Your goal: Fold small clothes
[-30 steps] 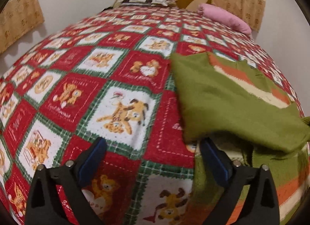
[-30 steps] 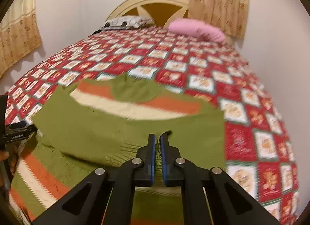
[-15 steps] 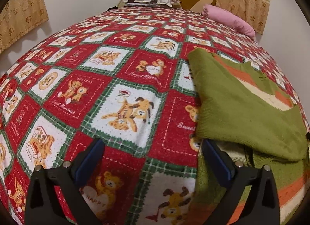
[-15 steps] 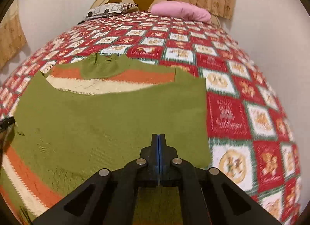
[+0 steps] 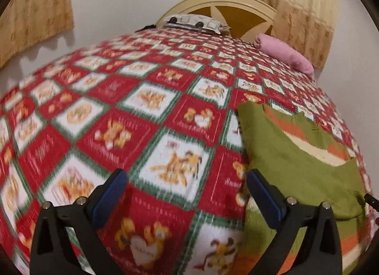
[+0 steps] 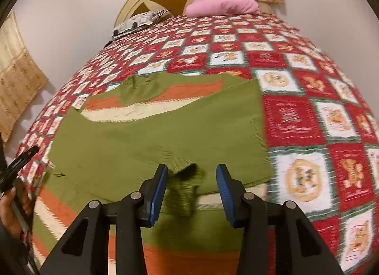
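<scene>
A green knit sweater with orange and cream stripes lies on the bed, a plain green flap folded over its middle. In the left wrist view the sweater lies at the right. My right gripper is open and empty, just above the near edge of the folded flap, where a small rumpled bit of knit sits between the fingers. My left gripper is open and empty over the quilt, its right finger at the sweater's left edge. The left gripper's tip and the hand show at the right wrist view's left edge.
The bed is covered by a red, white and green patchwork quilt with cartoon animals. A pink pillow and a patterned pillow lie by the cream headboard. Walls and curtains flank the bed.
My right gripper was shut on the green flap's edge; it has laid the flap flat over the sweater, opened and let go. My left gripper stayed open and drifted a little.
</scene>
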{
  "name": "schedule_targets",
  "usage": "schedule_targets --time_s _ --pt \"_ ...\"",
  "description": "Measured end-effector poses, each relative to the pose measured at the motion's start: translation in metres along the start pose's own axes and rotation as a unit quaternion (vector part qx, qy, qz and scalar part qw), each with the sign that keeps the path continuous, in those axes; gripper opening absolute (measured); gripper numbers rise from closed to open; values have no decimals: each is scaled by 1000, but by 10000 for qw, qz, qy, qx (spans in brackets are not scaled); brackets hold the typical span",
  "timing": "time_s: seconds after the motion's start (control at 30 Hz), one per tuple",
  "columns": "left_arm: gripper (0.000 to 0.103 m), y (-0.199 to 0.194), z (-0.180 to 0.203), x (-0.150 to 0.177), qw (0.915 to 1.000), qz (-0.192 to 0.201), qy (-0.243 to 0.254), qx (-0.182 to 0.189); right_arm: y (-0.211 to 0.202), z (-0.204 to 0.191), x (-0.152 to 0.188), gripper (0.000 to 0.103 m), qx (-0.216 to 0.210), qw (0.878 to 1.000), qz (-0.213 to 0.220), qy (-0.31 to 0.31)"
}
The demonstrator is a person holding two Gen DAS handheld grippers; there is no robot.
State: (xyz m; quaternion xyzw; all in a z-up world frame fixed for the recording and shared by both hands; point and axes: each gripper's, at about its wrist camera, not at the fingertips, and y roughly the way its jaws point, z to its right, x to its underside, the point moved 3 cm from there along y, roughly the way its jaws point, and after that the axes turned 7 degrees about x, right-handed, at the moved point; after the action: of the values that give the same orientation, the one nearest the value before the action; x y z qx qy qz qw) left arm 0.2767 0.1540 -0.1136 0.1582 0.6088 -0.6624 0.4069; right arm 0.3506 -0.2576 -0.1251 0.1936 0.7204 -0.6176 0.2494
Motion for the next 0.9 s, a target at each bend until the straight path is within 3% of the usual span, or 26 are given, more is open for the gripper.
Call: schedule_targets --time_s 0.17,0.23,0.27,0.37,0.5,0.57,0.63,0.67,0.73,0.77,0.8,0.9 --pt "103 22 29 -18 9982 -247 541 58 13 -16 7 43 8 9997 -170 -170" --pt "103 34 38 -16 9966 -376 737 2 15 -20 10 30 319 9987 -172 -366" --pt "103 43 41 -13 9952 -493 840 -124 16 -21 11 17 411 9979 -194 -468" --pt "103 57 40 -3 9938 -658 853 -274 14 -20 13 5 402 9974 -192 -570" --pt "103 53 24 3 9942 -773 575 -476 -10 -25 6 5 375 9962 258 -738" --pt "103 52 17 6 9946 -749 423 -581 -10 -30 5 5 261 9962 202 -802" --pt "103 53 12 5 9954 -807 278 -446 -3 -35 8 5 480 9936 94 -1017" --pt "103 53 9 4 9955 -835 169 -416 1 -35 11 7 584 9923 58 -1086" --pt "103 50 8 -1 9960 -804 130 -380 4 -33 13 27 951 9891 24 -1124" --pt "103 47 9 -4 9964 -743 187 -368 4 -33 14 47 1103 9873 55 -1147" --pt "103 45 10 -7 9968 -658 227 -385 1 -34 14 56 1116 9871 126 -1145" --pt "103 35 19 -15 9987 -371 309 -180 -12 -45 7 56 990 9874 390 -1171"
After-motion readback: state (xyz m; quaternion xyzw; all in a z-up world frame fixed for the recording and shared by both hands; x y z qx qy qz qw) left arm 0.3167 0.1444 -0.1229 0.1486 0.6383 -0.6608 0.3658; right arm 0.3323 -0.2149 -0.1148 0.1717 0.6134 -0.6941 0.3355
